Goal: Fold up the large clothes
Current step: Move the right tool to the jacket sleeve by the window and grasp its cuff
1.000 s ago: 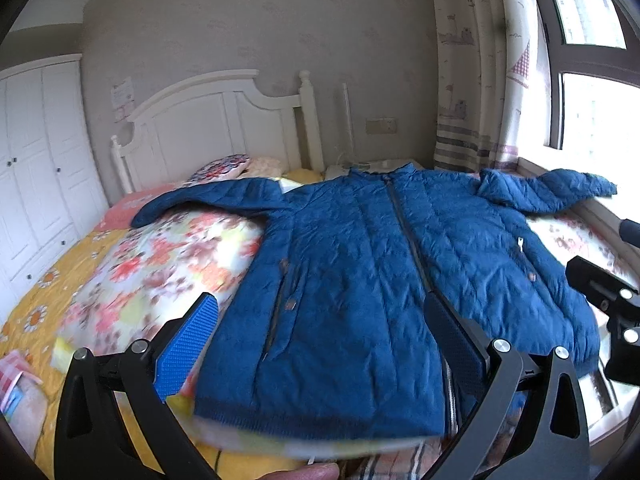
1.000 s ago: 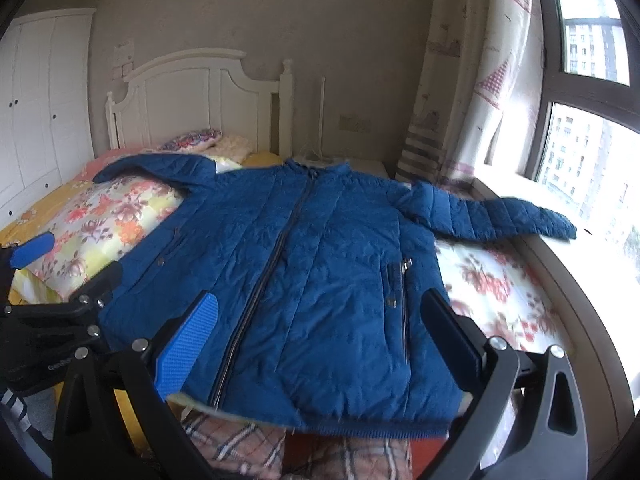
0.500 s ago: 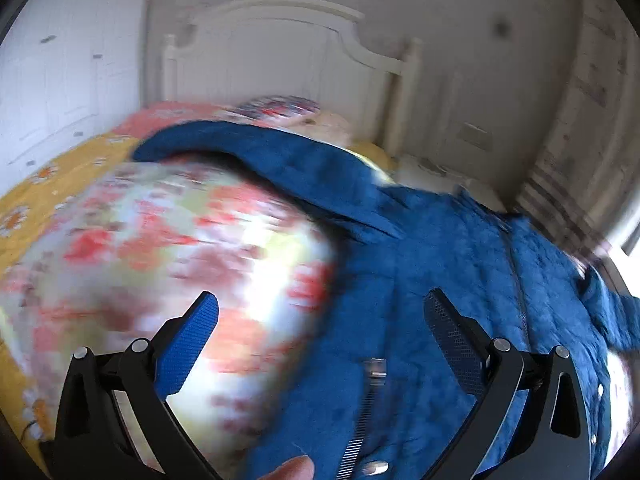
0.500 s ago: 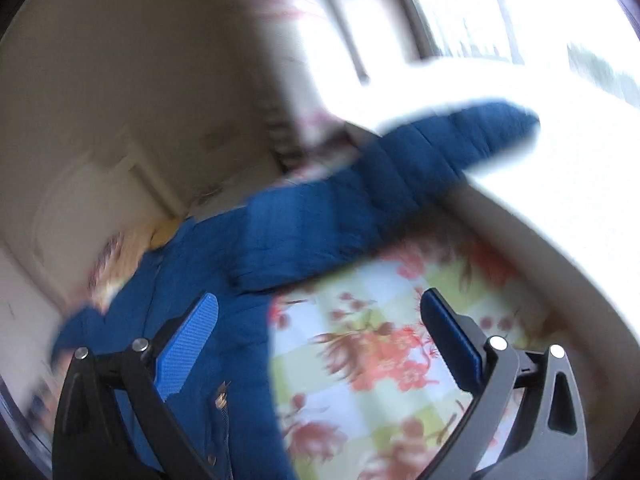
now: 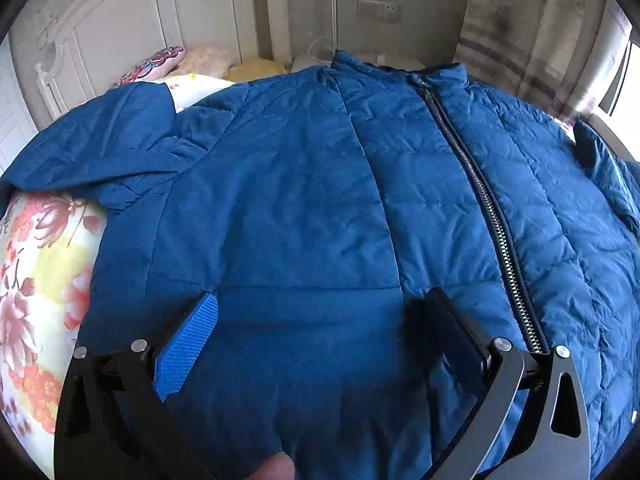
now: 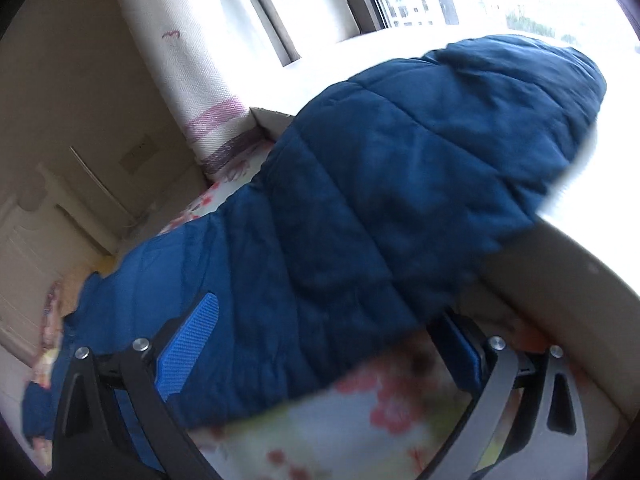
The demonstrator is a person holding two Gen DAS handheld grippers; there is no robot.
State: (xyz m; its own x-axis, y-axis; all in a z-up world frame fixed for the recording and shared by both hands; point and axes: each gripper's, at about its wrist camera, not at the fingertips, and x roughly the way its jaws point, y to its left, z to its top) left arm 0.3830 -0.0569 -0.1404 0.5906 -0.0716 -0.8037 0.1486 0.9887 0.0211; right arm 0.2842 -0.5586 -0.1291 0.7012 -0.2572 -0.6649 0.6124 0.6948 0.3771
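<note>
A large blue quilted jacket (image 5: 320,208) lies front-up on a bed, zipped shut, its zipper (image 5: 492,216) running down the right of centre. Its left sleeve (image 5: 100,148) stretches toward the pillows. My left gripper (image 5: 324,320) is open, low over the jacket's left chest panel. In the right wrist view the jacket's right sleeve (image 6: 400,184) lies out toward the window ledge, cuff at the upper right. My right gripper (image 6: 332,320) is open, its jaws on either side of the sleeve near its lower edge.
A floral quilt (image 5: 36,280) covers the bed, also showing in the right wrist view (image 6: 360,420). A white headboard (image 5: 132,20), pillows (image 5: 160,64) and a curtain (image 5: 532,32) stand behind. A window ledge (image 6: 580,280) and window border the sleeve's far end.
Both grippers have swung apart and moved in close: the left one down over the jacket's left chest, the right one out to the right sleeve. Both stayed open.
</note>
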